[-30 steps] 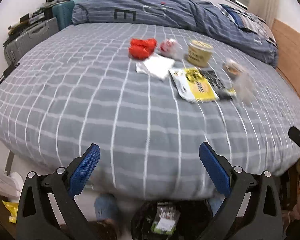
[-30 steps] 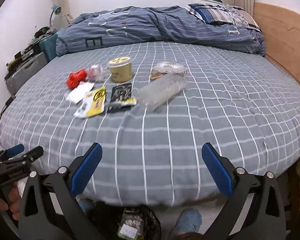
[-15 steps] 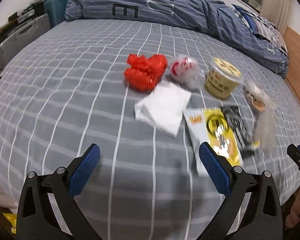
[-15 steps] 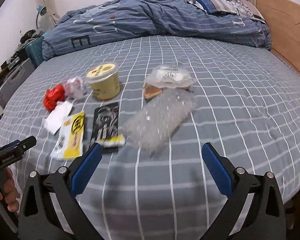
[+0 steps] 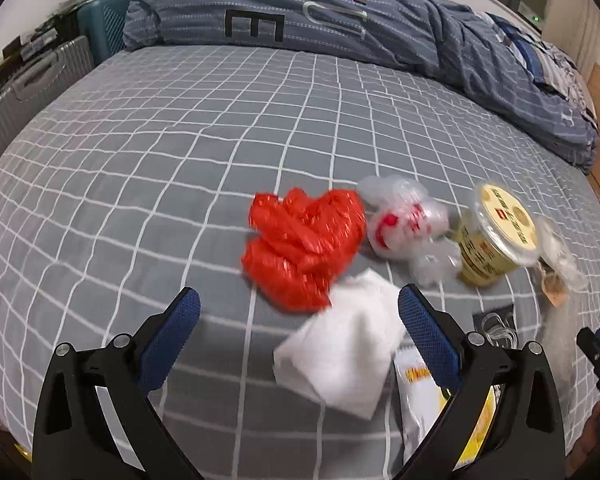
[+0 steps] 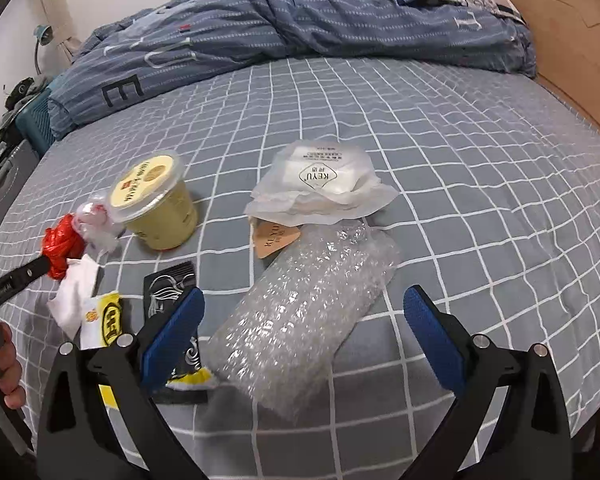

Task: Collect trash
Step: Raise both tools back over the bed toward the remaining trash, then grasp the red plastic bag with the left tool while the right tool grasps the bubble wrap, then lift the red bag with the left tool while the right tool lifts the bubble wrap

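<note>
While we hover both tools wide, left tool (image 5: 299,312) over tissue (image 5: 342,350) beside red bag (image 5: 302,246), right tool (image 6: 303,322) over bubble wrap (image 6: 304,312); cup (image 6: 156,204) near; yellow packet (image 5: 422,396) half hidden on bed (image 5: 140,152).

Yellow wrapper (image 5: 422,400) half hidden behind right finger — white tissue (image 5: 348,354) motion-blurred.
</note>
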Demonstrator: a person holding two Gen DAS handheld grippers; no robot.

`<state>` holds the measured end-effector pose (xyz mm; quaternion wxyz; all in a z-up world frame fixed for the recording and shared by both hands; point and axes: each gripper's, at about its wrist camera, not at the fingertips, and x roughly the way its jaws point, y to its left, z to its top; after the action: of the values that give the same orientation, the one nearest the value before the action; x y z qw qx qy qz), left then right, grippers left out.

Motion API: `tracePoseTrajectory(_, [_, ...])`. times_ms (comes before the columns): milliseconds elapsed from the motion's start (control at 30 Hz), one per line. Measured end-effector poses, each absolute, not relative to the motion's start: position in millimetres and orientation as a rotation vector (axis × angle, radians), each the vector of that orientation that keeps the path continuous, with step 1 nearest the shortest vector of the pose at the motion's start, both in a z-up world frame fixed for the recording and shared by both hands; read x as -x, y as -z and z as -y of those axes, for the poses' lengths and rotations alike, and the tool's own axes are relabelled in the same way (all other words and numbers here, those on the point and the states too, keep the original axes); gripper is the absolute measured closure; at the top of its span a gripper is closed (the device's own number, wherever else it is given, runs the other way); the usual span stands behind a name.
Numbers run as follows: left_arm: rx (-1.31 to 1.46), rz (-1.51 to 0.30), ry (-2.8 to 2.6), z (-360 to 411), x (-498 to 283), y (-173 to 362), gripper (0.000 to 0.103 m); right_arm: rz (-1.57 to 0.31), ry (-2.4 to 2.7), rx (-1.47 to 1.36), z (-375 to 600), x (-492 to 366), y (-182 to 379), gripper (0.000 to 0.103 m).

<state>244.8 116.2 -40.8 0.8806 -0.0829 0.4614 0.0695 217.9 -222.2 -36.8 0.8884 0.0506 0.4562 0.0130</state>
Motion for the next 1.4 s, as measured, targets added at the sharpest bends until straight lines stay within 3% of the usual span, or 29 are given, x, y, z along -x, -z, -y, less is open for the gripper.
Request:
tracePoseTrajectory(633, [0.159, -1.007, -0.183, -122.8, -294.9, 71.8, 0.008, -1.035, 0.010, -0.142, 233.4, -248.3, 69.7, 0.010])
tracePoseTrajectory(800, [0.175, -1.023, -0.197, -125.9, -300.7, 76.3, 0.014, -1.054, -0.020, -0.157, 231.0, -250.3, 73.2, 0.019])
tracePoseTrajectory(967, [0.168, -1.039, -0.205, -126.5, -300.6, 78.7, 0.037, -1.071, -0.042, -0.188, 230.9, -250.3, 71.6, 0.032])
tracePoseTrajectory(1267, [0.181, -1.036, -0.191, -126.8, -295.6, 74.0, 0.043, -1.067, -0.061, -0.194, 233.2, -243.5, 66.5, 0.055])
tracePoseTrajectory(1400, [0.171, -1.027, -0.180, -123.3, -291.1, 70.8, 0.044, -1.063, -0.057, -0.198, 235.0, -241.3, 64.5, 0.060])
